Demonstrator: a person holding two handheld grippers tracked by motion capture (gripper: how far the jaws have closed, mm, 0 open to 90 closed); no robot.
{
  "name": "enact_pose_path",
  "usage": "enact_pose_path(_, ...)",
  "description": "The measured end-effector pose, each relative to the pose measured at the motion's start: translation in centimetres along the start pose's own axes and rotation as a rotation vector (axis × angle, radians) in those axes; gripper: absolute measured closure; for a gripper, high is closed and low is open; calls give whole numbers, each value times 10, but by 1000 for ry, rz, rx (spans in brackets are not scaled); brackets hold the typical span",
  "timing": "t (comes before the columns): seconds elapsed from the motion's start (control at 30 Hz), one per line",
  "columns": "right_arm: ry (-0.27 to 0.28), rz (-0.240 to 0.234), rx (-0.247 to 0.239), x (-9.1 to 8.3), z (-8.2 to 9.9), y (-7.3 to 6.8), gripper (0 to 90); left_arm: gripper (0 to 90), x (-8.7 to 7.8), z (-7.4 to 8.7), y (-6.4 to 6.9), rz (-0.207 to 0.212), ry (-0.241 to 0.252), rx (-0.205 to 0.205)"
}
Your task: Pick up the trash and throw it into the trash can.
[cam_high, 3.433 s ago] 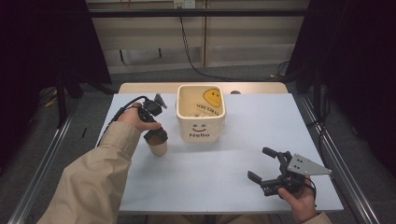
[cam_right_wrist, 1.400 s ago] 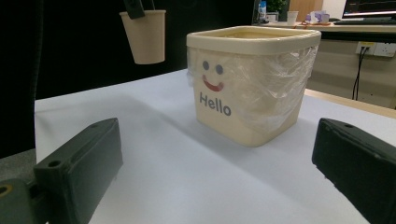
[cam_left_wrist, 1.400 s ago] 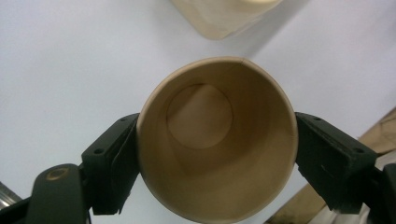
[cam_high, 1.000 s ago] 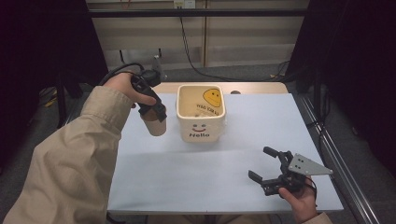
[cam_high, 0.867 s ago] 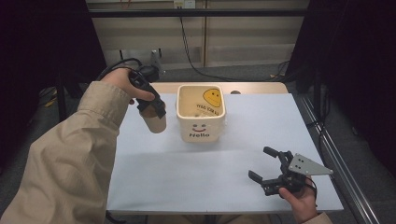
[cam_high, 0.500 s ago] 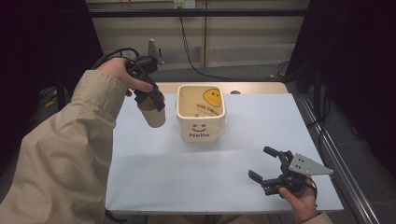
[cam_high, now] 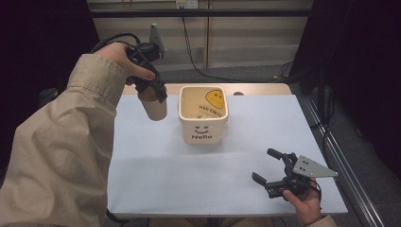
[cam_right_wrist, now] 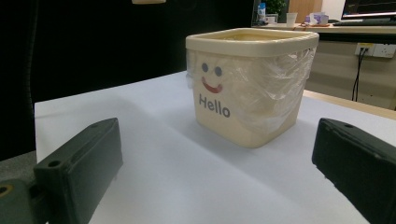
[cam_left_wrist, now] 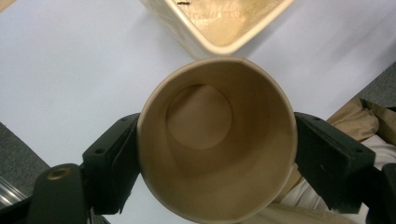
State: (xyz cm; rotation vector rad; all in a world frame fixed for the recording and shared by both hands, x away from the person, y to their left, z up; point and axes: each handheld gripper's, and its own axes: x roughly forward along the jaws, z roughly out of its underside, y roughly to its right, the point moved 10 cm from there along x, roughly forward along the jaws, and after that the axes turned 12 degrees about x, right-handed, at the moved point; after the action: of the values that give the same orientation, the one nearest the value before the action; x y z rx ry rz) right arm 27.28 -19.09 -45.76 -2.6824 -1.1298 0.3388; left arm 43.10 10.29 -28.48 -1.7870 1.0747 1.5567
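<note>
My left gripper [cam_high: 152,90] pinches a paper cup [cam_high: 155,107] by its upper wall, one black jaw pressed on each side just below the rim. The cup hangs clear above the left part of the pale blue table [cam_high: 189,179], just beside the cream bin [cam_high: 203,115] and a little behind its left rim. In the left gripper view I look straight down into the cup [cam_left_wrist: 215,140]: it is empty, and its mouth is squeezed slightly out of round between the jaws.

I judge it very light and thin-walled, so it will crush if I press harder and could slip if I ease off. The rolled rim is the stiffest part, so holding just under it seems the safest place.

The bin stands in the middle of the table, lined with a clear plastic bag [cam_right_wrist: 280,79] folded over its sides, with a smiley face and "Hello" on the front.

At the right, my right gripper [cam_high: 276,176] rests low near the front edge of the table, jaws spread wide and holding nothing, pointed at the bin.
</note>
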Motion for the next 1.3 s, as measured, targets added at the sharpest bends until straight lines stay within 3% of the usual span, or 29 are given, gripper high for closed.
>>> enact_pose_path(0.5, 1, 2, -2, 0, 0, 2, 14, 200, -16, -10, 0, -3, 12, -1)
enact_pose_path(0.63, 2, 2, -4, 0, 0, 2, 14, 200, -21, -10, 0, -7, -19, 26)
enact_pose_path(0.67, 2, 2, -4, 0, 0, 2, 14, 199, -22, -13, 1, -5, -6, 10)
enact_pose_path(0.77, -1, 0, 2, 0, 1, 2, 14, 199, -26, -16, 1, -15, -3, 15)
enact_pose_path(0.8, -1, 0, 2, 0, 1, 2, 14, 199, -27, -17, 2, -1, -11, 20)
enact_pose_path(0.97, 0, -3, -1, 0, 1, 2, 14, 199, -25, -24, 2, 2, -4, 11)
enact_pose_path(1.03, 1, -2, 0, 0, 0, 3, 14, 199, -24, -25, 1, 4, -15, 31)
enact_pose_path(1.3, 2, 1, -2, -1, 0, 4, 14, 199, -17, -42, 1, 4, -5, 30)
